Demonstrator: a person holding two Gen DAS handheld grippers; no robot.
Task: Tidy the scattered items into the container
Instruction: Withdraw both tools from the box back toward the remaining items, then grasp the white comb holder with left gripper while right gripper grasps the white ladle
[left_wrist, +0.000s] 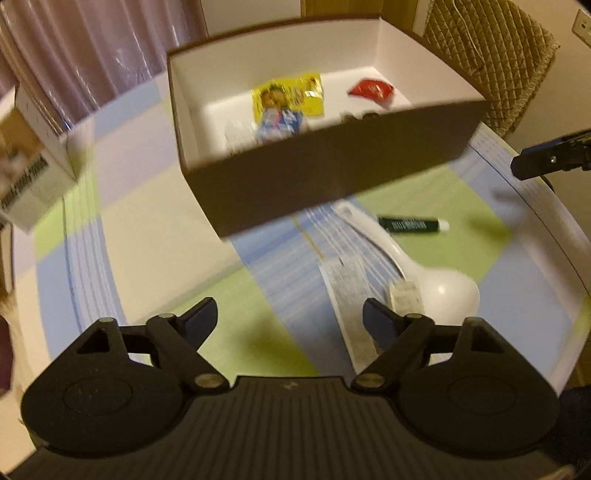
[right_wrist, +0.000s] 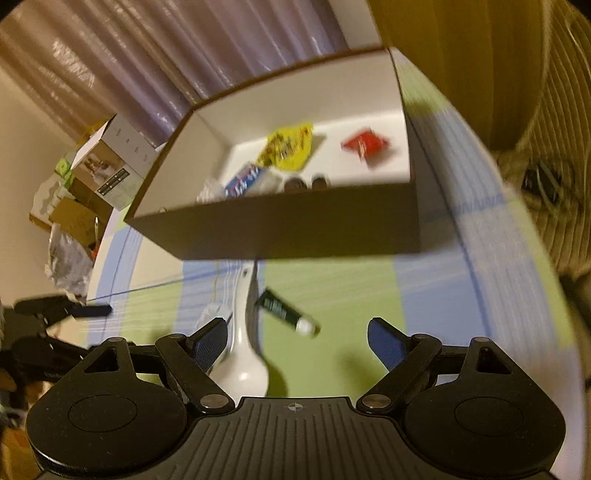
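Observation:
A brown box with a white inside (left_wrist: 332, 173) (right_wrist: 295, 236) stands on the checked tablecloth. In it lie a yellow packet (left_wrist: 291, 94) (right_wrist: 290, 147), a red packet (left_wrist: 371, 89) (right_wrist: 364, 144), a blue-and-white packet (left_wrist: 280, 123) (right_wrist: 243, 181) and small dark items. In front of the box lie a white spoon (left_wrist: 443, 288) (right_wrist: 243, 350), a dark green tube with a white cap (left_wrist: 412, 223) (right_wrist: 284, 312) and a paper strip (left_wrist: 351, 295). My left gripper (left_wrist: 290, 317) is open and empty above the cloth. My right gripper (right_wrist: 297, 339) is open and empty over the spoon and tube.
A white carton (left_wrist: 33, 173) (right_wrist: 110, 166) stands left of the box. A quilted chair back (left_wrist: 491, 55) is behind the table at right. Bags and cartons (right_wrist: 66, 229) pile up at the far left. The table's edge curves along the right (left_wrist: 546, 206).

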